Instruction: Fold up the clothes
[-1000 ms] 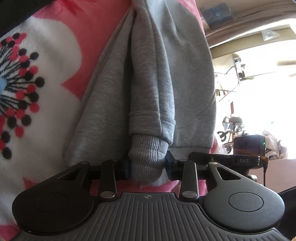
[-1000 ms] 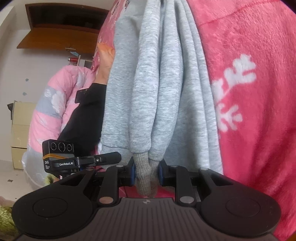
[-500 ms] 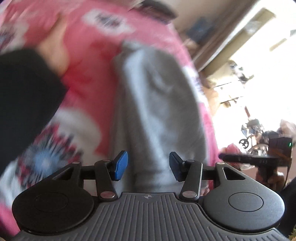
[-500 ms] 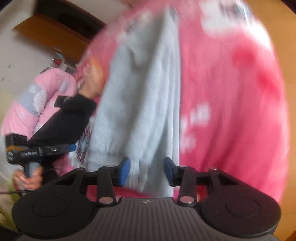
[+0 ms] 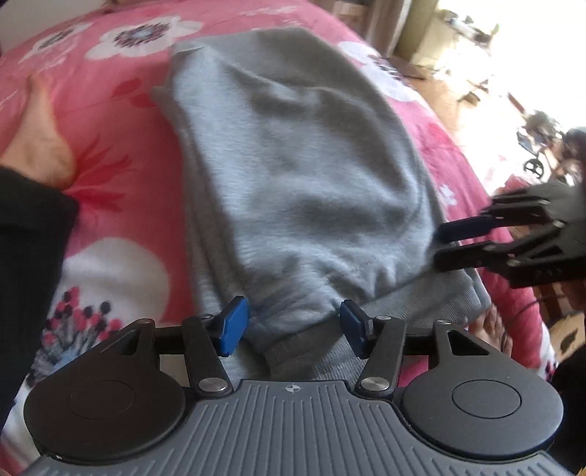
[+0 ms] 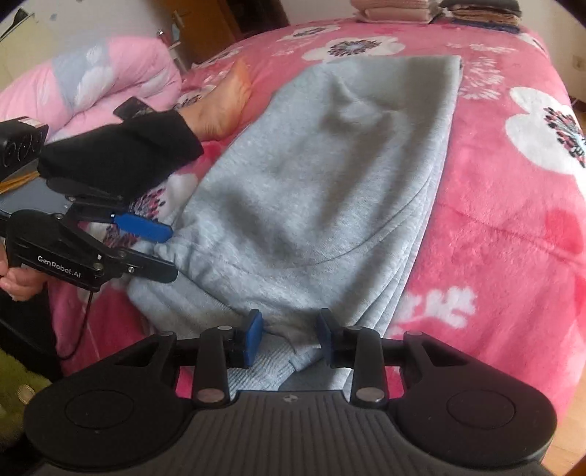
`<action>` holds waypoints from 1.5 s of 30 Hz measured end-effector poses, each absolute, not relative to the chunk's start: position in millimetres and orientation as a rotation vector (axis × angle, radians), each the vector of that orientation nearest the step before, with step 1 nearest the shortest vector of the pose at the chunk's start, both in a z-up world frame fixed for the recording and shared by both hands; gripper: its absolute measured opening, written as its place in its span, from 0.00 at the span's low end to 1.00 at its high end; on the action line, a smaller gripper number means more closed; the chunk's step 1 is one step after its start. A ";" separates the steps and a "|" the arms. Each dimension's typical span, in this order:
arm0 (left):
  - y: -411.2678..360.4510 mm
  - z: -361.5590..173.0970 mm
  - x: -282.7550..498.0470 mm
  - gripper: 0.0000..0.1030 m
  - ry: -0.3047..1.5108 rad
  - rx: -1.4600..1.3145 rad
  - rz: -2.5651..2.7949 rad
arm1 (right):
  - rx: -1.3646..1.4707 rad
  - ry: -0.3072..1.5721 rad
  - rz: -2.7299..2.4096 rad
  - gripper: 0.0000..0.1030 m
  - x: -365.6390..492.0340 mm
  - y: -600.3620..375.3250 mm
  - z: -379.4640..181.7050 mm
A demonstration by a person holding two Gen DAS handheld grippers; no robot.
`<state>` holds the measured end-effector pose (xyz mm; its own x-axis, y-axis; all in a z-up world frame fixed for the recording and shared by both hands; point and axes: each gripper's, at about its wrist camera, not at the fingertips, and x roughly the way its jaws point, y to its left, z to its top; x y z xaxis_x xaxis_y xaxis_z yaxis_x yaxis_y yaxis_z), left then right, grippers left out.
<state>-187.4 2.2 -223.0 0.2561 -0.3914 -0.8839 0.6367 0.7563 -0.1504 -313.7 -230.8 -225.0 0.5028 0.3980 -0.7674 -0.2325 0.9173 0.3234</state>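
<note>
Across the pink bed [image 6: 512, 227] the folded grey sweatshirt [image 6: 322, 190] lies lengthwise, running straight away from me. My left gripper [image 5: 289, 326] and right gripper [image 6: 289, 335] both gape empty at its near ribbed hem [image 5: 432, 296].

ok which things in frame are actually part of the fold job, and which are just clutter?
Part of the job:
- grey sweatshirt, lying on the bed
- left gripper, open at its near edge
- right gripper, open at its hem
- pink floral blanket, the folding surface

Lying about:
- rolled pink quilt
- folded stacks at the far edge
- bare foot
</note>
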 end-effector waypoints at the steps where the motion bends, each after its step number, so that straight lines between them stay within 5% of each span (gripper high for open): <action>1: 4.6 -216.7 -186.3 0.54 1.120 0.246 -0.694 | 0.173 0.954 0.362 0.36 -316.4 -230.1 -218.8; 11: 38.1 -39.8 -176.4 0.54 0.787 0.144 -0.567 | 0.085 0.581 0.239 0.38 -333.5 -255.0 -116.1; 15: 51.5 46.6 -146.6 0.54 0.745 0.054 -0.532 | -0.004 0.440 0.229 0.49 -319.2 -252.0 -61.9; 22: 26.5 136.9 -87.1 0.57 0.583 0.126 -0.392 | -0.011 0.392 0.175 0.52 -231.2 -247.6 20.4; 28: 10.8 86.0 -57.5 0.58 0.522 0.190 -0.414 | 0.019 0.381 0.053 0.50 -145.1 -253.8 45.9; 35: -53.1 -40.6 -3.3 0.57 0.694 0.461 -0.576 | 0.013 0.515 -0.029 0.43 -78.4 -273.8 9.5; 39: -75.2 -110.5 29.0 0.57 0.782 0.479 -0.647 | -0.008 0.654 0.001 0.20 -45.9 -285.7 -47.5; 45: -70.6 -173.3 74.8 0.53 0.748 0.410 -0.637 | 0.072 0.765 0.013 0.06 -17.1 -300.3 -148.2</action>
<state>74.8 -70.6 -173.3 0.5615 -0.3841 -0.7329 0.6626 0.7392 0.1203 -17.1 -300.3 -148.2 0.7211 0.0382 -0.6918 0.0140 0.9975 0.0697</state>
